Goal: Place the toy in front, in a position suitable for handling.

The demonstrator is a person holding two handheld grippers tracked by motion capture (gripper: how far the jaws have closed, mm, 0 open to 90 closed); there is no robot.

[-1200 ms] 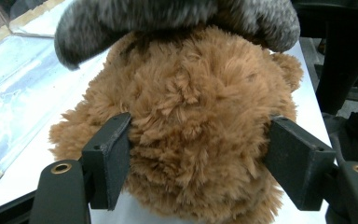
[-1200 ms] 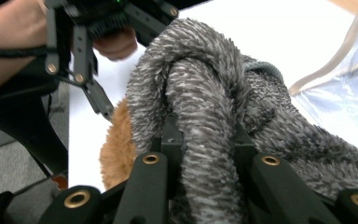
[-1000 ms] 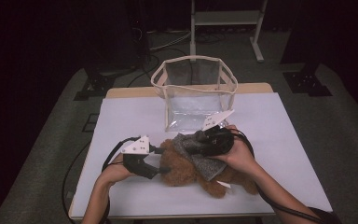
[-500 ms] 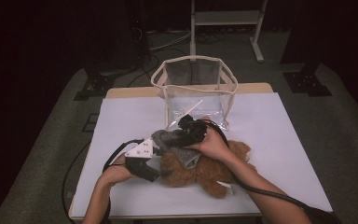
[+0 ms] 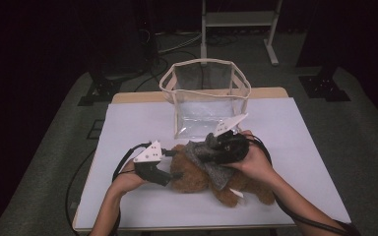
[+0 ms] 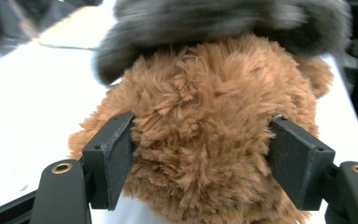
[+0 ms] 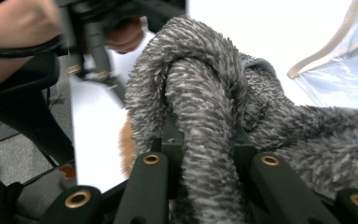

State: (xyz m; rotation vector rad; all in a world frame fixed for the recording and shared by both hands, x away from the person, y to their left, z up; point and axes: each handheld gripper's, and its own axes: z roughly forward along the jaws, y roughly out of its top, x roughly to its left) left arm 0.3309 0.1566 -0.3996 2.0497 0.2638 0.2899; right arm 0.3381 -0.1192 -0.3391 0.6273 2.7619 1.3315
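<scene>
The brown teddy bear (image 5: pixel 197 174) is clamped at its left end by the left gripper (image 5: pixel 173 175); its jaws are pressed into the fur. The grey fuzzy cloth (image 5: pixel 207 158) is pinched by the right gripper (image 5: pixel 210 147), near the clear bag (image 5: pixel 205 101).

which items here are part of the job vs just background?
In the job: brown teddy bear, grey fuzzy scarf, left tool clamped on the bear, right tool gripping the scarf.
Background: clear bag, white table, metal stand.
</scene>
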